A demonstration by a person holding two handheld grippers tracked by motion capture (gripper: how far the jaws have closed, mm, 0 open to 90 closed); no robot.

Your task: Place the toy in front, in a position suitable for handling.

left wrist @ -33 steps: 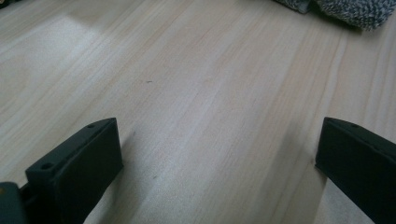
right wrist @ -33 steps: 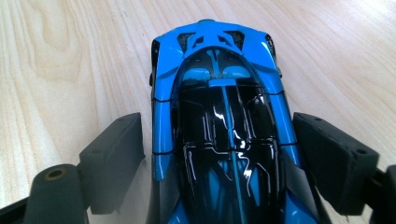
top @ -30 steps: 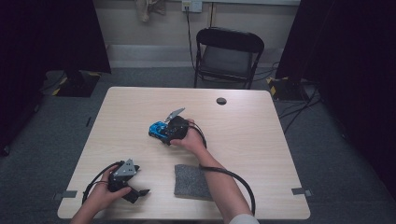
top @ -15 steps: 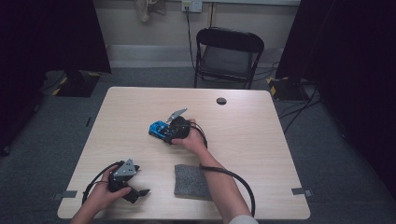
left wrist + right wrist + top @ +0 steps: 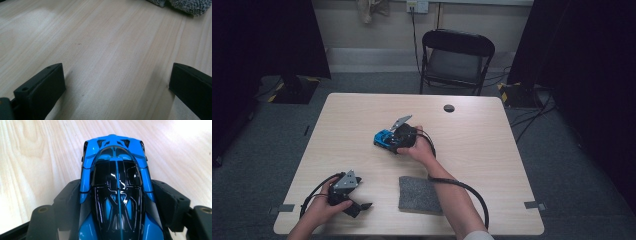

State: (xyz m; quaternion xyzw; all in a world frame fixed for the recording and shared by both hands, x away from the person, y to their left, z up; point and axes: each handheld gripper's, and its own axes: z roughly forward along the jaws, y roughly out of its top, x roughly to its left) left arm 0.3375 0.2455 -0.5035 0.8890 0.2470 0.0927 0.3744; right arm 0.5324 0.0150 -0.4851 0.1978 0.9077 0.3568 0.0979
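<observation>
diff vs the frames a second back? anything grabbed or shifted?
The right gripper has just been closing its jaws; they now sit against both flanks of the blue toy car, which looks gripped. In the high view the car lies where it lay mid-table. The left gripper kept its place near the table's front-left corner, jaws wide open on nothing. The grey cloth has not moved.

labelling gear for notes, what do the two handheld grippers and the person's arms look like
Both grippers are black. The left gripper carries a grey three-cornered plate and has blocky black jaws with small screw holes. The right gripper has the same kind of plate. A thick black cable trails from each. Forearms are bare; a pale sleeve edge shows.
</observation>
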